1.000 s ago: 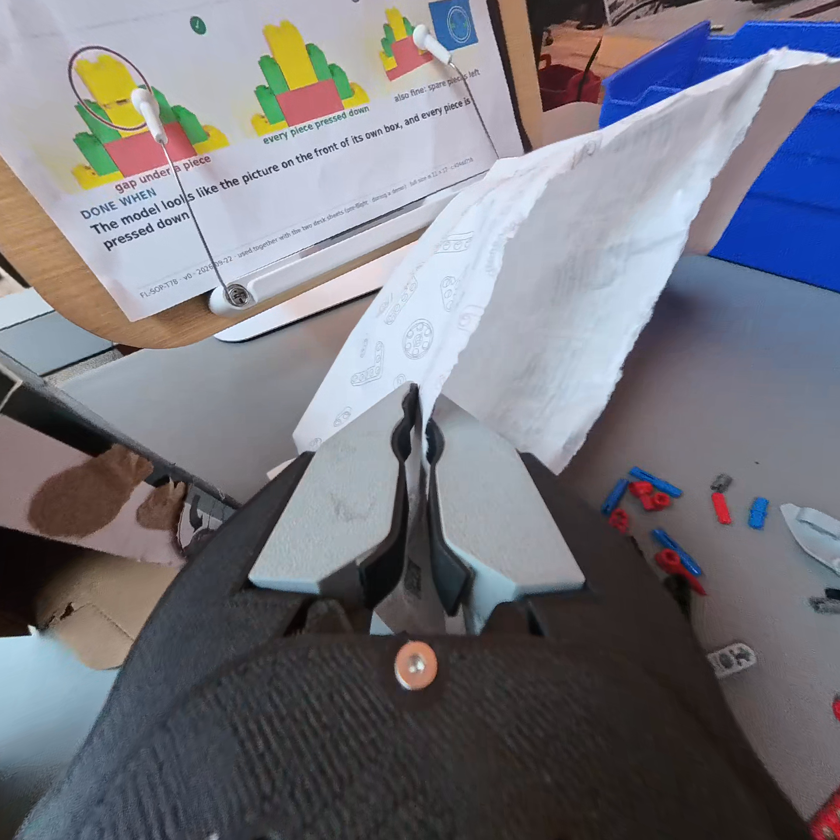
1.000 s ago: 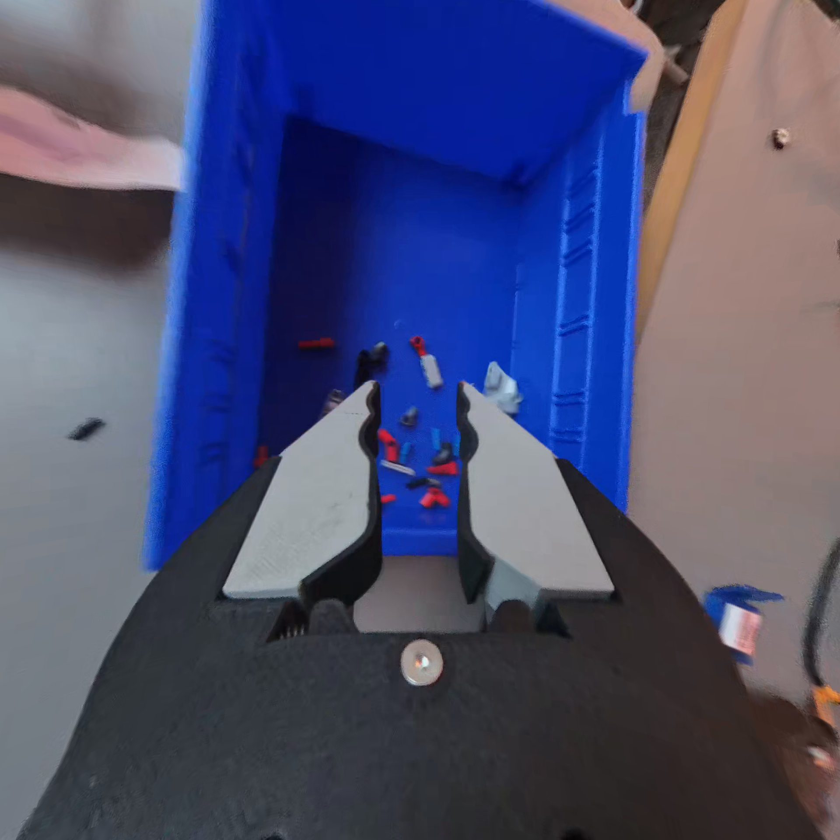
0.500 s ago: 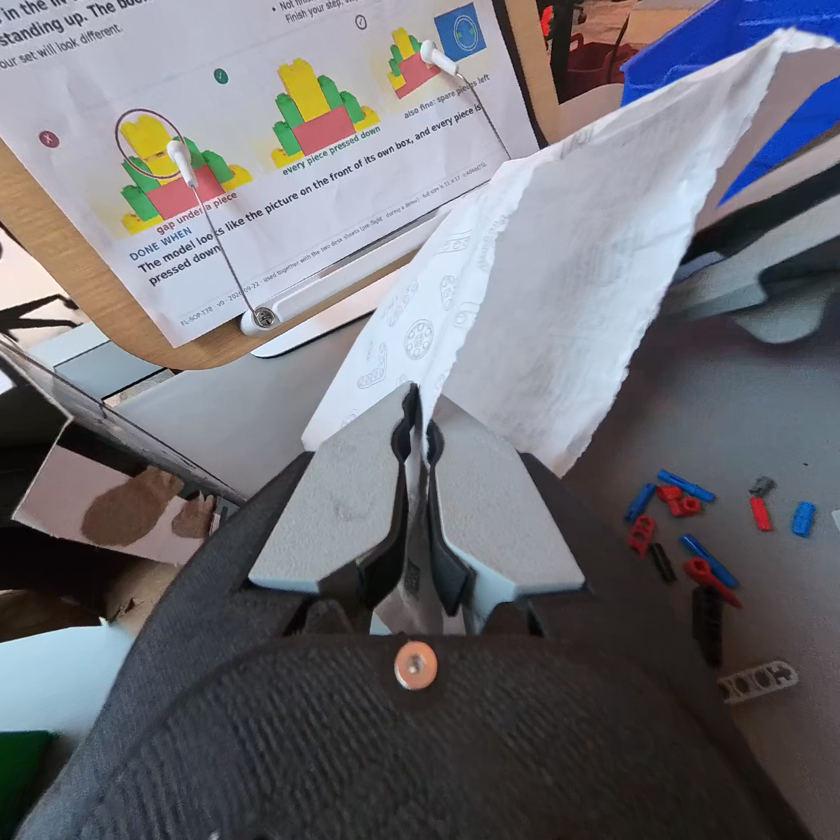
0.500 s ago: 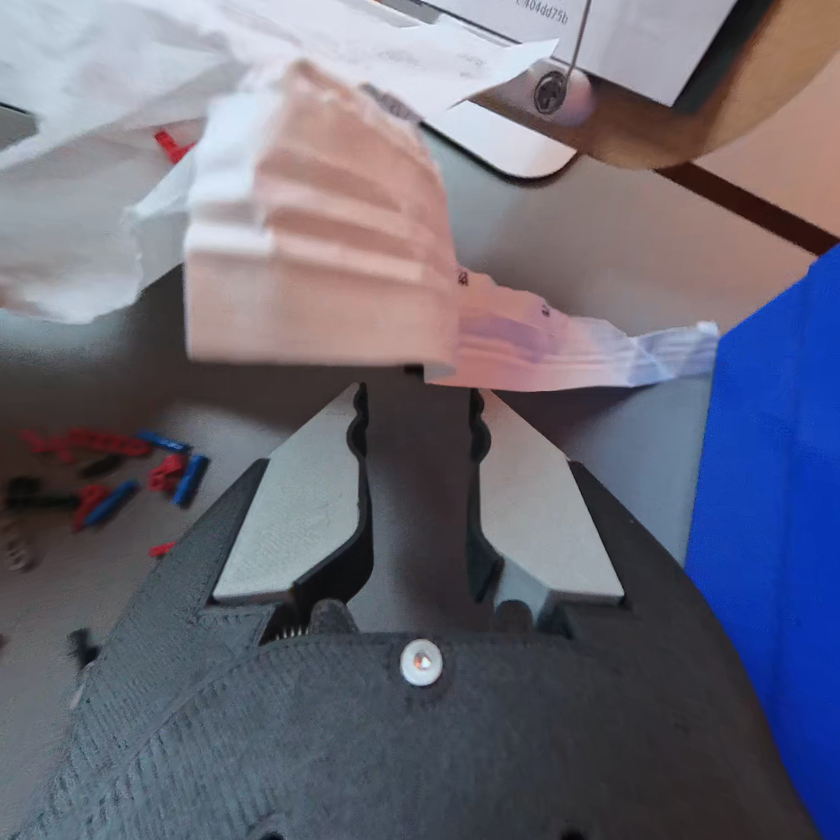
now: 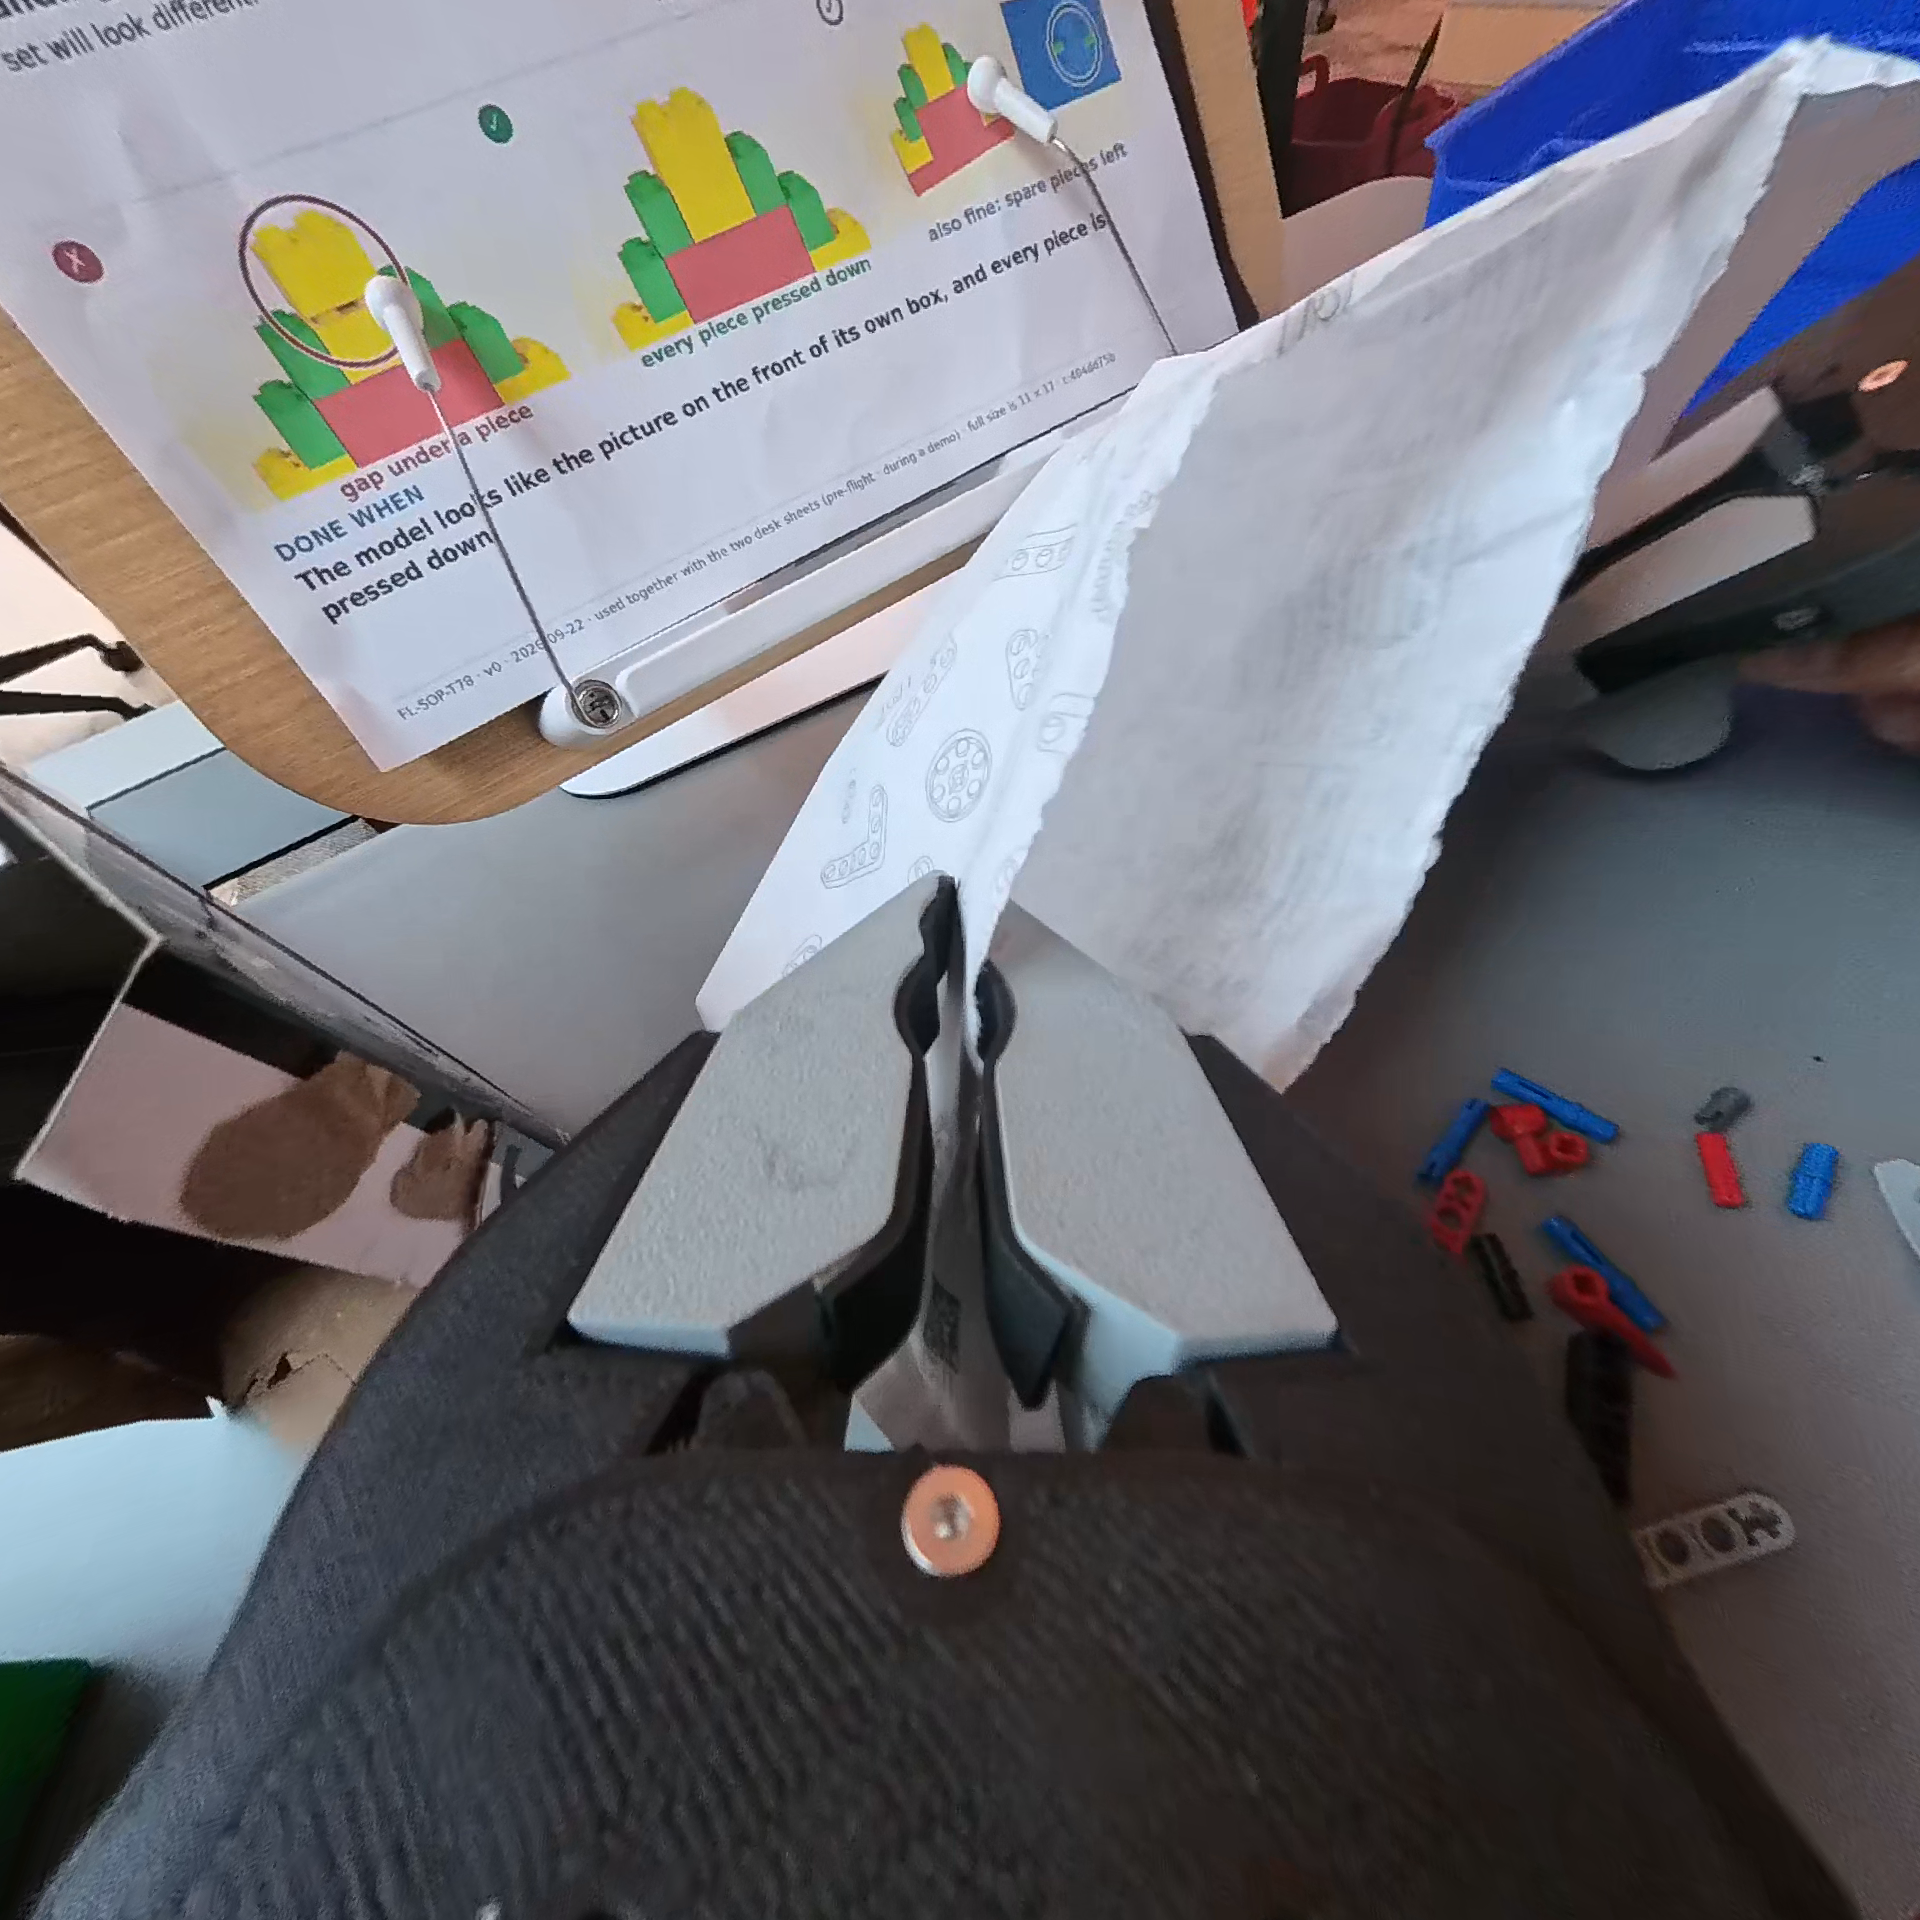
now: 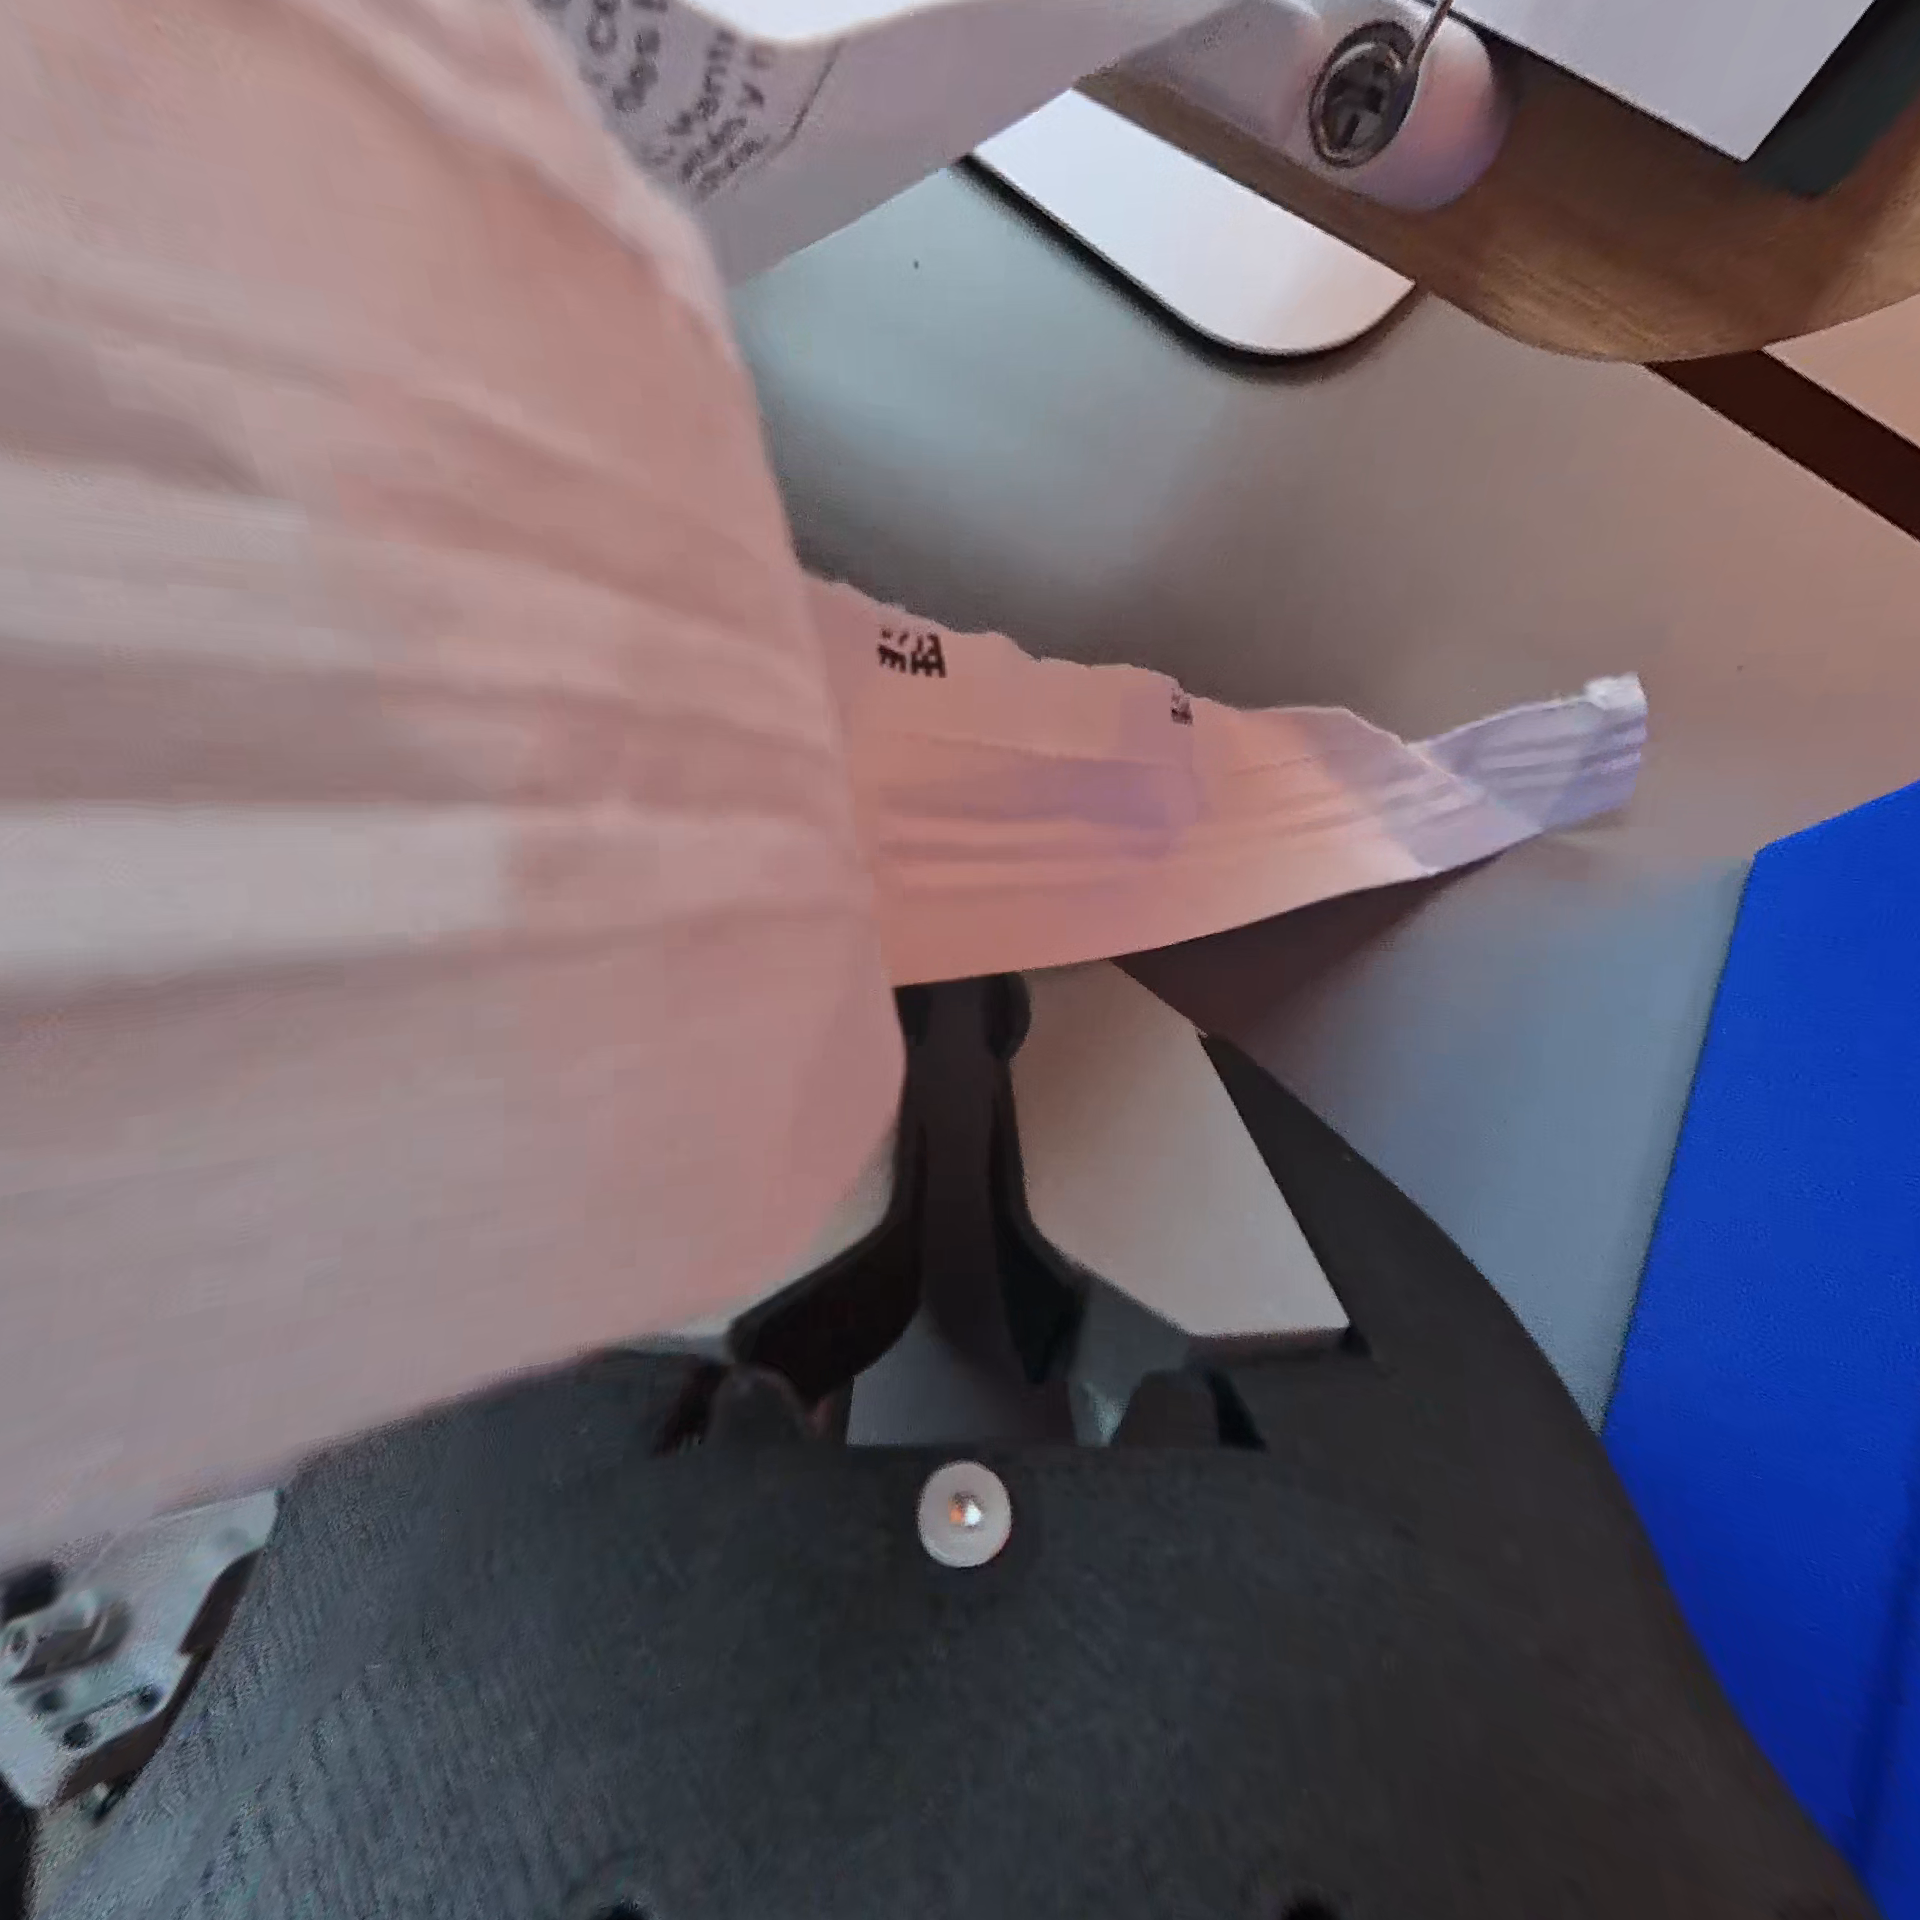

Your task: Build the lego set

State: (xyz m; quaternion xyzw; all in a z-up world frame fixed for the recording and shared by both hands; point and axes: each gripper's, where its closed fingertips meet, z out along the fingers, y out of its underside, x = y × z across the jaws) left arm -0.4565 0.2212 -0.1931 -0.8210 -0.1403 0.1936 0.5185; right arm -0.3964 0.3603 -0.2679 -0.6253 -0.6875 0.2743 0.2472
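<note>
Left hand-held gripper (image 5: 961, 935) is pinching a torn white paper bag (image 5: 1299, 623), its grey fingers (image 5: 790, 1143) pressed together on the bag's lower edge. The bag is thin, crinkled paper with ragged torn edges and rises toward 1 o'clock; it carries line drawings of parts and some small print, left unread.

Right hand-held gripper (image 6: 961, 997): the fingers look nearly closed, but the same paper drapes over the left finger and the tips. Cannot tell if it is pinching the paper. The paper here is blurred and pinkish, with a torn strip (image 6: 1351, 810) running toward 3 o'clock.

Loose lego pieces (image 5: 1538, 1143) lie on the grey desk (image 5: 1662, 987) at 3 o'clock of the left hand-held gripper: small red, blue and black pins and connectors, plus one light grey holed beam (image 5: 1714, 1548).

At 11 o'clock stands a wooden board (image 5: 125, 561) on a white base, holding a printed instruction sheet (image 5: 623, 312) with pictures of red, green and yellow brick models and text, pinned by white-tipped wire clips (image 5: 400, 332).

Blue plastic bin (image 6: 1818, 1247) at 3 o'clock in the right wrist view. Torn cardboard box (image 5: 260, 1195) at 9 o'clock in the left wrist view.
</note>
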